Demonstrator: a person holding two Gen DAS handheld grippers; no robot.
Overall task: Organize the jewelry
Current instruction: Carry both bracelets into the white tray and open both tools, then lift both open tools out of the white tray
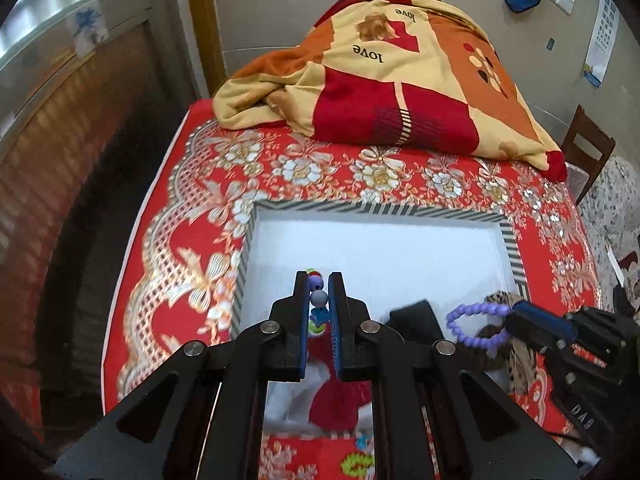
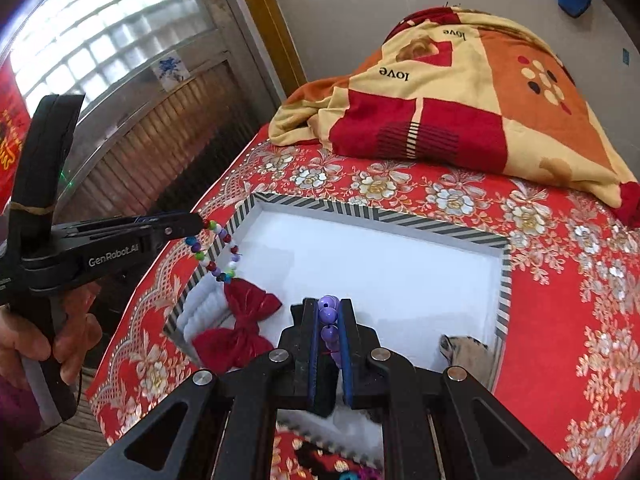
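Note:
A white box with a striped rim (image 1: pixel 376 209) (image 2: pixel 360 205) lies open on the red floral bedspread. My left gripper (image 1: pixel 319 280) (image 2: pixel 200 222) is shut on a multicoloured bead bracelet (image 1: pixel 318 298) (image 2: pixel 214 254), which dangles over the box's left rim. My right gripper (image 2: pixel 329 304) (image 1: pixel 516 312) is shut on a purple bead bracelet (image 2: pixel 329 314) (image 1: pixel 472 326), held over the box's near side. Inside the box lie a red bow (image 2: pixel 240 324) (image 1: pixel 334 404), a white fluffy piece (image 2: pixel 202 308) and a leopard-print item (image 2: pixel 466 350) (image 1: pixel 520 364).
A folded red, orange and cream blanket (image 1: pixel 400 76) (image 2: pixel 472 92) lies at the bed's far end. A person's hand (image 2: pixel 48 344) grips the left tool's handle. A wooden chair (image 1: pixel 588 152) stands at the right, a brick wall and a window at the left.

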